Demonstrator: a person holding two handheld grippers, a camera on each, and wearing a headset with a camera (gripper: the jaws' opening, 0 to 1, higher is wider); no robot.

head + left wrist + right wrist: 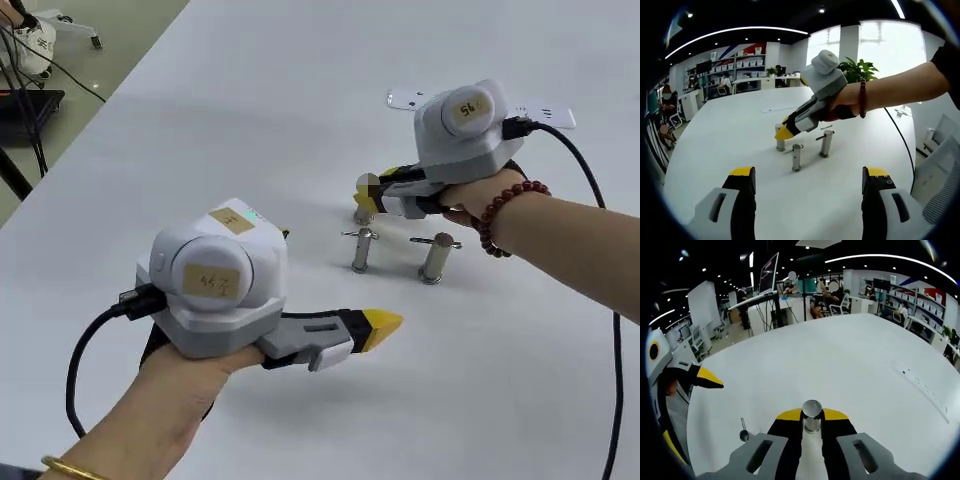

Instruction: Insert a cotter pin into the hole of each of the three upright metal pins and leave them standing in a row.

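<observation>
Three metal pins [362, 255] stand upright and close together on the white table [250, 90]; the two nearer ones carry cotter pins [350, 234]. Right gripper [812, 421] — jaws closed on the far pin [812, 410], apparently bare. Left gripper [807, 182] — jaws wide apart, empty, well short of the group. A loose cotter pin [743, 434] lies flat on the table left of the held pin — likely the left gripper's to fetch.

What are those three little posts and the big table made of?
The pins look like metal, probably steel: silvery and smooth, with bright glints on their sides and tops. The table is white and dull, with no glare or grain showing. It may be laminate or painted board, but I cannot tell which.
</observation>
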